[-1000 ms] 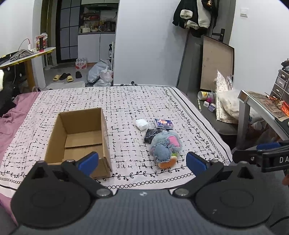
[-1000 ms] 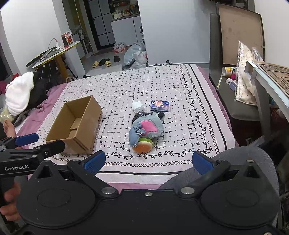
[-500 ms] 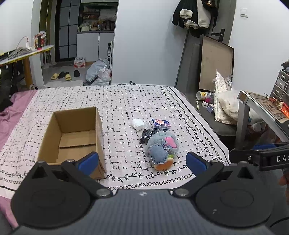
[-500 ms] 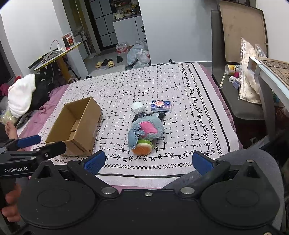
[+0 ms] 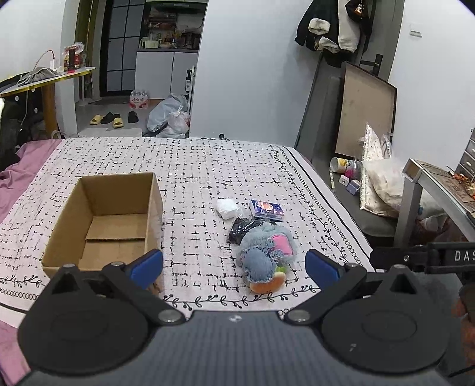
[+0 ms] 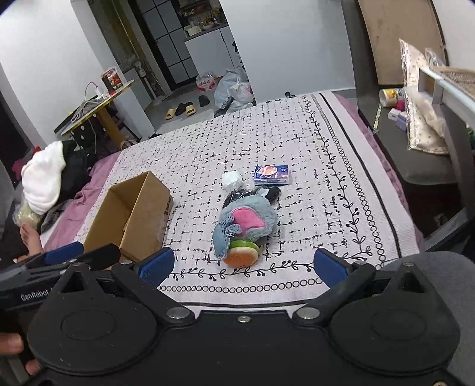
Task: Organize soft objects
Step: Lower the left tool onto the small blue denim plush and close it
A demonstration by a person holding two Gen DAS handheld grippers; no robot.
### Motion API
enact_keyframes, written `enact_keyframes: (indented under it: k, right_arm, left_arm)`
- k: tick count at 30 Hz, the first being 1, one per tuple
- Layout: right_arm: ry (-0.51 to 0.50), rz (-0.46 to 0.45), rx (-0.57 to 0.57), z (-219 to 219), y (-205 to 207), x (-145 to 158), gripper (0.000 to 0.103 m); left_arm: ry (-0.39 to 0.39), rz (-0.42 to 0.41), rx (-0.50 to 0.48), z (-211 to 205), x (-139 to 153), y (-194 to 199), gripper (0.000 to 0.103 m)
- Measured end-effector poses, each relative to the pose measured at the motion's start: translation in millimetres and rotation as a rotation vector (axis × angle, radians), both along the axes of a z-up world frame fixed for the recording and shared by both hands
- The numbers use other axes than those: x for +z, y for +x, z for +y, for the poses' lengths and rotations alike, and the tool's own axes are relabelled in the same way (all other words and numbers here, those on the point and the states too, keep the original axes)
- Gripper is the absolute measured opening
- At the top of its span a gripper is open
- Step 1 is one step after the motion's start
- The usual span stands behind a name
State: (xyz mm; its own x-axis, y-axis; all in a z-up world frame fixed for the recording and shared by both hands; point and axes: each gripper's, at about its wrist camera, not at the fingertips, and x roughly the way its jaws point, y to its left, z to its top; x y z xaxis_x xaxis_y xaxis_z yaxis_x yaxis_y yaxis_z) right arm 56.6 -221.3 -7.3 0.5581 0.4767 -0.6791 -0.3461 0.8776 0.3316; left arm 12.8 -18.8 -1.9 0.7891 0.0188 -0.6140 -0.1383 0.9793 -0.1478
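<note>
The step in hand looks like the approach: both tongs, left (image 5: 233,264) and right (image 6: 242,265), stand apart and empty, the right closing slightly, while the plush toy (image 6: 245,221) lies right of the empty cardboard box (image 6: 133,216) on the bed (image 6: 341,207), touching a black pouch (image 5: 240,227) behind it, so the next move needs a clean grasp.

A wide bed (image 5: 207,166) is being covered by a white spread printed with black dashes and a vine border. Plain white walls (image 5: 252,74) are being lit evenly. Dark jackets (image 5: 332,26) are being hung high on the wall. Yellow and black slippers (image 5: 114,118) are being left on the grey floor by a black-framed glass door (image 5: 121,47).
</note>
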Motion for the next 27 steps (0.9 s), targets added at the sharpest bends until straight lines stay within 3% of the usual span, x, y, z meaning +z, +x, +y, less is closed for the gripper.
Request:
enact_keyframes:
  k: [10, 15, 27]
  right_arm:
    - [0.061, 0.097, -0.013, -3, 33, -29, 0.076]
    - [0.069, 0.136, -0.021, -3, 48, -43, 0.075]
    - [0.084, 0.202, -0.053, -12, 77, -63, 0.071]
  left_arm:
    - [0.027, 0.030, -0.036, -14, -14, 36, 0.094]
    - [-0.008, 0.071, -0.054, -16, -28, 54, 0.089]
    - [0.016, 0.166, -0.086, -39, -62, 91, 0.077]
